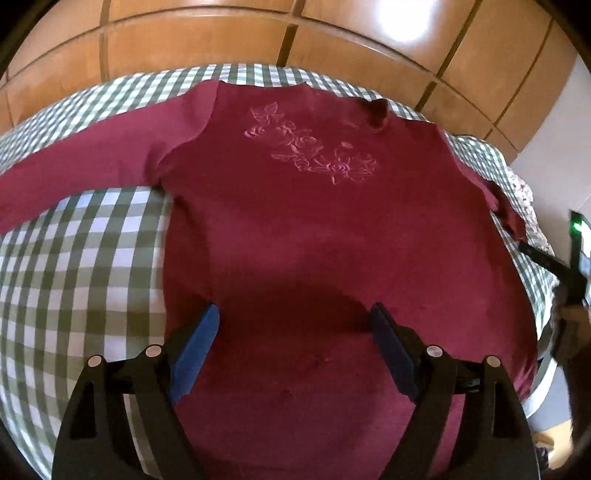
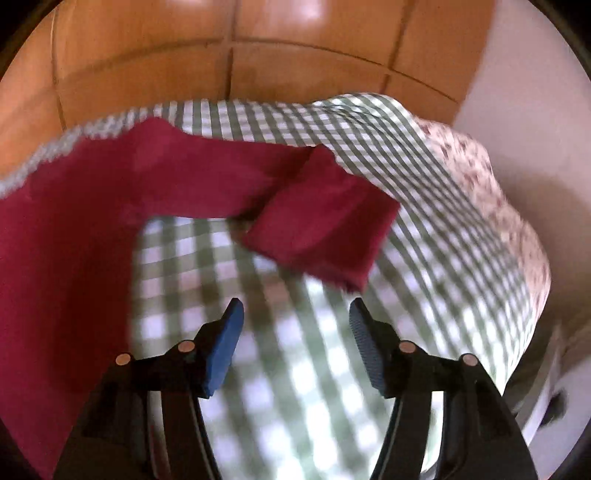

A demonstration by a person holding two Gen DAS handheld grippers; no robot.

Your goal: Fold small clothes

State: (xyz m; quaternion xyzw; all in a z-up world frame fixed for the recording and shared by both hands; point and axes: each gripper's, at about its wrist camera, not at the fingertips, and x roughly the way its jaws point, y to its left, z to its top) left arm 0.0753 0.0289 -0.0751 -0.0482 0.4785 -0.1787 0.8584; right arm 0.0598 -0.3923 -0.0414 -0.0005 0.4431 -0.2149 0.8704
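Observation:
A maroon long-sleeved top [image 1: 317, 236] with pink embroidered roses [image 1: 314, 147] lies flat, front up, on a green-and-white checked cloth [image 1: 81, 258]. One sleeve stretches out to the left. My left gripper [image 1: 293, 314] hovers above the lower body of the top, open, with nothing between its blue pads. In the right wrist view the other sleeve [image 2: 321, 225] lies bent back on itself on the checked cloth [image 2: 280, 350]. My right gripper [image 2: 295, 310] stands open above the bare cloth, just short of that sleeve's cuff.
Wooden panelled cupboard doors [image 1: 258, 33] rise behind the covered surface. A floral cloth [image 2: 480, 177] shows under the checked one at the right edge, beside a pale wall [image 2: 535, 92]. The other gripper's black body [image 1: 569, 269] appears at the right of the left wrist view.

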